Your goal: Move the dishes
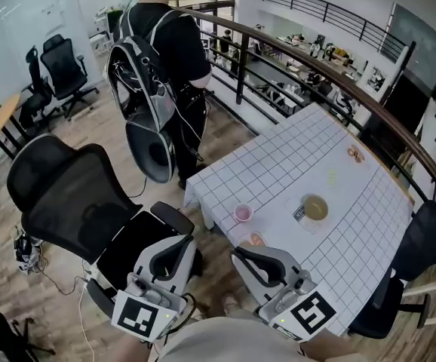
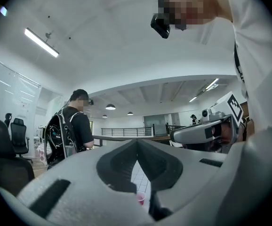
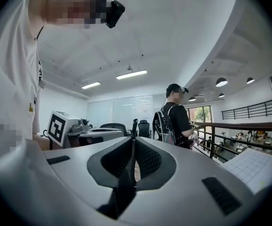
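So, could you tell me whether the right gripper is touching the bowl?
Apart. The head view shows bare checked cloth between the right gripper and the bowl.

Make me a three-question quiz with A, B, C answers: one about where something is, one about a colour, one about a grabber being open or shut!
1. Where is the pink cup? A on the tablecloth, near its edge; B in a sink; C on a shelf.
2. What colour is the tablecloth? A red; B white with dark lines; C green.
3. The right gripper is: A wide open; B shut and empty; C holding the cup.
Answers: 1 A, it stands on the cloth; 2 B, white squares show; 3 B, its jaws meet with nothing between.
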`<action>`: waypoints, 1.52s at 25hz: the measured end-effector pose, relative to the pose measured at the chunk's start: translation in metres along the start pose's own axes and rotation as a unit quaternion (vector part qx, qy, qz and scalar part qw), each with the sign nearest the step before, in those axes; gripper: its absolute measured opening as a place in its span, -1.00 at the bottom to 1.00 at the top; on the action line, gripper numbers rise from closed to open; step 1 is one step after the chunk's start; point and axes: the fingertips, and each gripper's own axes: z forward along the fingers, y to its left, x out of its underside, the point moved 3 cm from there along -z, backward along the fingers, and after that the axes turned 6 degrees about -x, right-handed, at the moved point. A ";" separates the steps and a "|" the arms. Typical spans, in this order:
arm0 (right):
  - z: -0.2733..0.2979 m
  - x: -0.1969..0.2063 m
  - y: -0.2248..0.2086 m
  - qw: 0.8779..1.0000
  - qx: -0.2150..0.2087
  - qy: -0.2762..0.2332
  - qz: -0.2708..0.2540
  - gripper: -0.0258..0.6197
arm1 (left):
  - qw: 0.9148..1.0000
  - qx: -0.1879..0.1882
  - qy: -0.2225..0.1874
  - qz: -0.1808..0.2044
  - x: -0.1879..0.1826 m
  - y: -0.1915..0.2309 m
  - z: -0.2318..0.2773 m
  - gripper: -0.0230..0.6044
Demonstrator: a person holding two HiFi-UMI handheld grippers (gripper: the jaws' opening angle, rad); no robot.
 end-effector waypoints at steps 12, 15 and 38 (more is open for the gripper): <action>0.009 -0.001 0.004 0.999 -0.005 0.013 0.037 -0.83 | 1.000 -0.009 0.010 -0.028 0.002 0.007 -0.024 -0.88; 0.010 -0.002 0.006 0.999 -0.010 0.011 0.038 -0.83 | 1.000 -0.009 0.009 -0.024 0.001 0.006 -0.026 -0.88; 0.046 0.014 0.025 0.997 -0.055 0.054 -0.023 -0.83 | 0.994 -0.075 0.069 -0.031 0.023 0.050 -0.063 -0.88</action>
